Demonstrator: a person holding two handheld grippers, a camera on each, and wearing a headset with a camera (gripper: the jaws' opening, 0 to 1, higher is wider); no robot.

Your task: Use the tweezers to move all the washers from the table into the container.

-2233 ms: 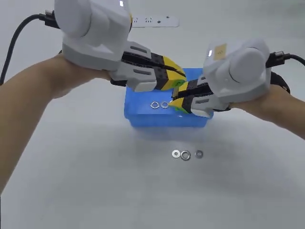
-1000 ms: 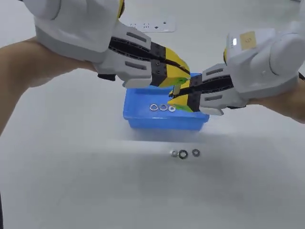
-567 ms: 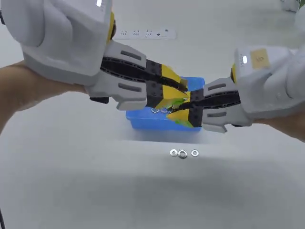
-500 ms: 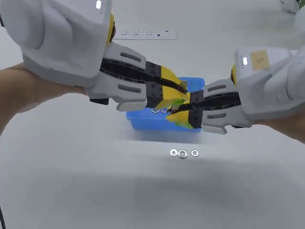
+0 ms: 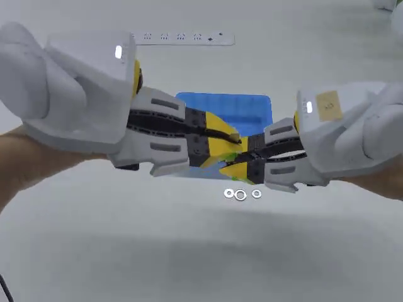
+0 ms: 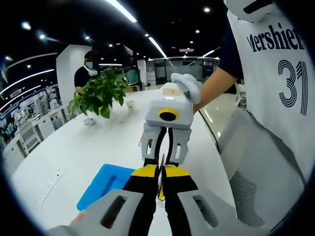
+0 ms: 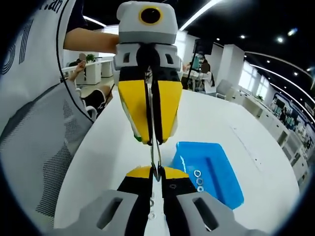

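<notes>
Nearest the person, three washers (image 5: 240,195) lie in a short row on the white table (image 5: 189,251), the two on the left touching and the third just beside them. Directly above and just behind this row, the two grippers meet tip to tip. The left gripper (image 6: 160,173) has its yellow jaws closed together on the tweezers (image 7: 154,142). The right gripper (image 7: 155,173) has its jaws pressed together on the other end of the same tool. In the right gripper view the tweezers run as a thin metal strip from one set of jaws to the other.

Behind the grippers stands the blue container (image 5: 223,110). In the head view the gripper bodies block its front wall and most of its floor. The right gripper view shows three more washers (image 7: 199,180) lying in a line on the container floor. Small pale specks on the table between the right gripper's jaws are too blurred to identify.

Beyond the container, a white power strip (image 5: 182,38) lies flat near the far table edge. In the left gripper view a potted plant (image 6: 98,96) stands at the far end of the table, with another person (image 6: 87,71) behind it. The wearer's numbered jersey (image 6: 275,73) is cut off at the right of that view.
</notes>
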